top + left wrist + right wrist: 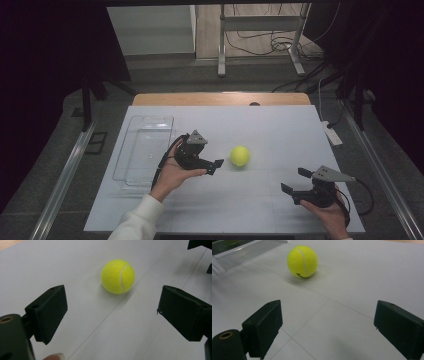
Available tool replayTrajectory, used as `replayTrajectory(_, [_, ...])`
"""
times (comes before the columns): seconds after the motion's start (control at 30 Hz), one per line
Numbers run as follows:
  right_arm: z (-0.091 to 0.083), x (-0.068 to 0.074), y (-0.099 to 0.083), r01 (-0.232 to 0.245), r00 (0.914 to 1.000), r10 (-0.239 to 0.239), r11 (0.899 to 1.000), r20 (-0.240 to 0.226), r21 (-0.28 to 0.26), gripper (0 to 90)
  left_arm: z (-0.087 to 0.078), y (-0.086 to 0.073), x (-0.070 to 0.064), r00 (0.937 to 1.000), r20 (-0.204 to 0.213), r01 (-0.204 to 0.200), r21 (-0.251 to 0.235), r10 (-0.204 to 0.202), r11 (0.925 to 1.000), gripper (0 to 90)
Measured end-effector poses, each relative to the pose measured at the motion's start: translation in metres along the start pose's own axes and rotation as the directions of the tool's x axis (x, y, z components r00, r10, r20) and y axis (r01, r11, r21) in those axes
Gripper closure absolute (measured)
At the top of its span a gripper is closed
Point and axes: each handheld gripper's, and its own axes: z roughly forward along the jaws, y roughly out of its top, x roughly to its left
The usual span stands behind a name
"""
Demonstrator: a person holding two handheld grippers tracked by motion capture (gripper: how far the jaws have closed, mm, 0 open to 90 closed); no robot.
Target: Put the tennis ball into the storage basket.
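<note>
Yellow tennis ball (240,156) resting on white table, mid-surface, untouched

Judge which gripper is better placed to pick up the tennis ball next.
Left, probably. The left gripper is open, aimed at the tennis ball and close beside it. The right gripper, also open, sits farther off near the table's front corner.

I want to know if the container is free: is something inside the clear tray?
The clear tray looks empty; the white table shows through its bottom. No part is covered.
</note>
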Motion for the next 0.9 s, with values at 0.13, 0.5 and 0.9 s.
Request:
replayTrajectory(0.13, [0.0, 0.0, 0.0, -0.002, 1.0, 0.002, 1.0, 0.0, 0.002, 8.4, 0.004, 0.004, 0.0, 1.0, 0.005, -0.003, 0.005, 0.003, 1.0, 9.5])
replayTrajectory(0.5, [0.0, 0.0, 0.0, -0.003, 1.0, 0.003, 1.0, 0.005, 0.0, 8.5, 0.009, 0.009, 0.001, 0.9999, 0.013, -0.002, 0.016, 0.002, 0.9999, 9.4])
replayTrajectory(0.9, [0.0, -0.001, -0.001, -0.001, 1.0, 0.001, 1.0, 0.007, 0.004, 8.5, 0.016, 0.019, 0.001, 0.9996, 0.023, -0.016, 0.025, 0.016, 0.9995, 9.4])
